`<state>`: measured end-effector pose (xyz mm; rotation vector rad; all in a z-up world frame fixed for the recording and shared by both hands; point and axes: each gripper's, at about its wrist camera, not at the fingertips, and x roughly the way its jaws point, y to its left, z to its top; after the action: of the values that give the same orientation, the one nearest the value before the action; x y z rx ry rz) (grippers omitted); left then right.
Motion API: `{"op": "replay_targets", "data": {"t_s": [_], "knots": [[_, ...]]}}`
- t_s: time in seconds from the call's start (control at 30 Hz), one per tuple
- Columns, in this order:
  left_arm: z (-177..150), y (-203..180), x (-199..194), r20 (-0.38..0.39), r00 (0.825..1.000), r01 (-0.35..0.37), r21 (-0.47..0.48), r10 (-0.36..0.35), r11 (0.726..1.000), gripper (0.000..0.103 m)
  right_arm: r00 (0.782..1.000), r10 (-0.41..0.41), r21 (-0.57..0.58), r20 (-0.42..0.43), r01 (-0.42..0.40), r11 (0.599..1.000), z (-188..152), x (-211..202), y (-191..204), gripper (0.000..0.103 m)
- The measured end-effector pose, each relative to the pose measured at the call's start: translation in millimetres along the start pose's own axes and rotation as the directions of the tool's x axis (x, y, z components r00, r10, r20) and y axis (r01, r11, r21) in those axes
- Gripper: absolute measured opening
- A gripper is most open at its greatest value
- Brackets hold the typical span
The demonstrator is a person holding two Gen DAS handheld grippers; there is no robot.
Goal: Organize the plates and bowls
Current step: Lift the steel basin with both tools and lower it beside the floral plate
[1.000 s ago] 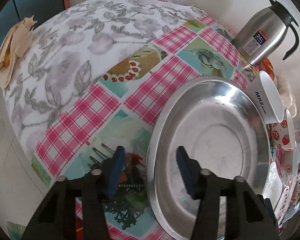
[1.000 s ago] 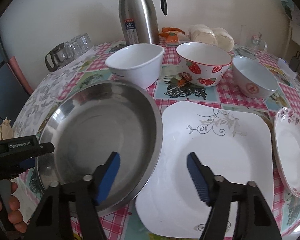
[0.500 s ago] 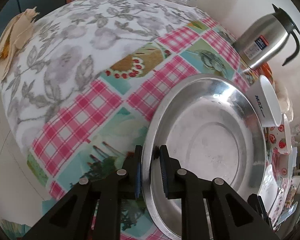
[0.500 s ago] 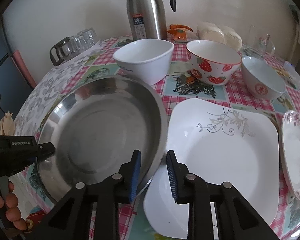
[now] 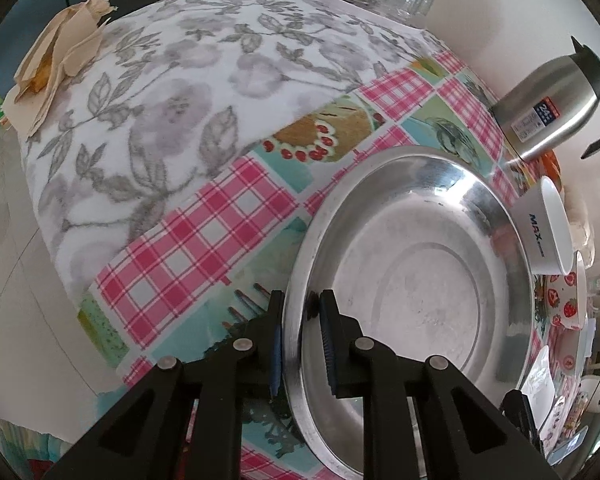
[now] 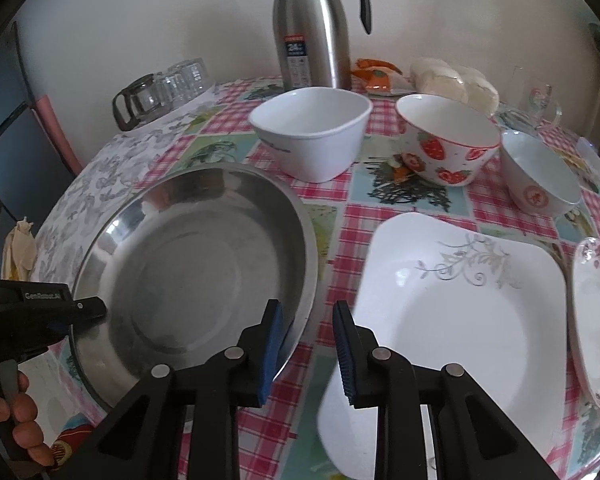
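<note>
A large steel plate is tilted up off the table; it also shows in the right wrist view. My left gripper is shut on its near rim. My right gripper clamps the plate's right rim, one finger inside and one outside. A white square plate lies to the right, with a small floral plate beyond it. A white square bowl, a strawberry bowl and a white bowl stand behind.
A steel thermos jug stands at the back by the wall. Glass cups sit at the back left. A crumpled cloth lies at the table's far left edge. Food packets lie behind the bowls.
Both grippers closed onto the steel plate's rim. The plate has moved left, off the white square plate, and is tilted up.
</note>
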<state>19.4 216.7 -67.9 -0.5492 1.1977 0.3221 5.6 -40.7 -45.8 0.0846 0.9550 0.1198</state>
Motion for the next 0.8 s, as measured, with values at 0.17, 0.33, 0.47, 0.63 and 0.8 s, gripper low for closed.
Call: {"op": "replay_targets", "data": {"t_s": [0.17, 0.33, 0.47, 0.63, 0.8], "knots": [[-1.4, 3.4, -1.5, 0.001, 1.0, -0.002, 0.003, 0.002, 1.0, 0.018, 0.999, 0.02, -0.001, -0.039, -0.02, 1.0, -1.9, 13.0, 3.9, 0.028], [-1.3, 3.4, -1.7, 0.003, 1.0, -0.009, 0.013, 0.009, 1.0, 0.019, 0.998, 0.027, 0.001, -0.059, -0.027, 1.0, -1.7, 22.7, 6.4, 0.027], [1.1, -3.4, 1.4, 0.008, 1.0, -0.03, 0.04, 0.03, 0.999, 0.02, 0.999, -0.002, -0.034, -0.053, 0.0, 0.999, -1.7, 27.5, 11.8, 0.027], [2.7, -5.8, 2.9, 0.01, 0.999, -0.035, 0.044, 0.034, 0.998, 0.02, 0.998, -0.014, -0.07, -0.054, 0.01, 0.997, -3.1, 28.3, 17.0, 0.022], [2.9, -5.4, 1.9, 0.018, 0.999, -0.037, 0.047, 0.036, 0.998, 0.02, 0.999, -0.007, -0.079, -0.043, 0.004, 0.997, -2.8, 24.4, 17.3, 0.022]]}}
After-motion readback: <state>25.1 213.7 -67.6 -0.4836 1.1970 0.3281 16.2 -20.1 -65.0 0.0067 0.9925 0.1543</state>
